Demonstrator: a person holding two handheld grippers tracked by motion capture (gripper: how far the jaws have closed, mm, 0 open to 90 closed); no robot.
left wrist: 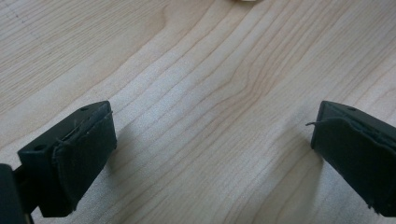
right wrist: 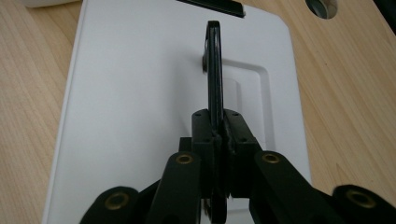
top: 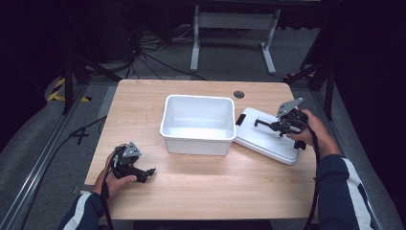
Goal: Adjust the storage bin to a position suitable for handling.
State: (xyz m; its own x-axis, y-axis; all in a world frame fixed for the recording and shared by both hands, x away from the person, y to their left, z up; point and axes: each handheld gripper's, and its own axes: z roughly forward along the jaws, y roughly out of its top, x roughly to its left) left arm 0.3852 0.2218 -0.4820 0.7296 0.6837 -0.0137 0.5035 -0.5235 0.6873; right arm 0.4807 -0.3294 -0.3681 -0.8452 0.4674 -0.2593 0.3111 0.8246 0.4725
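The white lid point(top: 267, 136) lies flat on the desk point(top: 201, 187) just right of the open white bin point(top: 198, 123), its long axis slanting away from the bin toward the desk's right edge. The right claw point(right wrist: 217, 133) is clamped on the lid's raised black handle point(right wrist: 214, 70), hand over the lid. Front-left of the bin, the left claw point(left wrist: 210, 140) rests on the wood, spread wide and empty.

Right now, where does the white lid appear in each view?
High view: white lid lies right of the white tub, its black handle in the right gripper.
Left gripper view: bare table.
Right gripper view: centre, behind the jaws.
Shared landmark: the handle.
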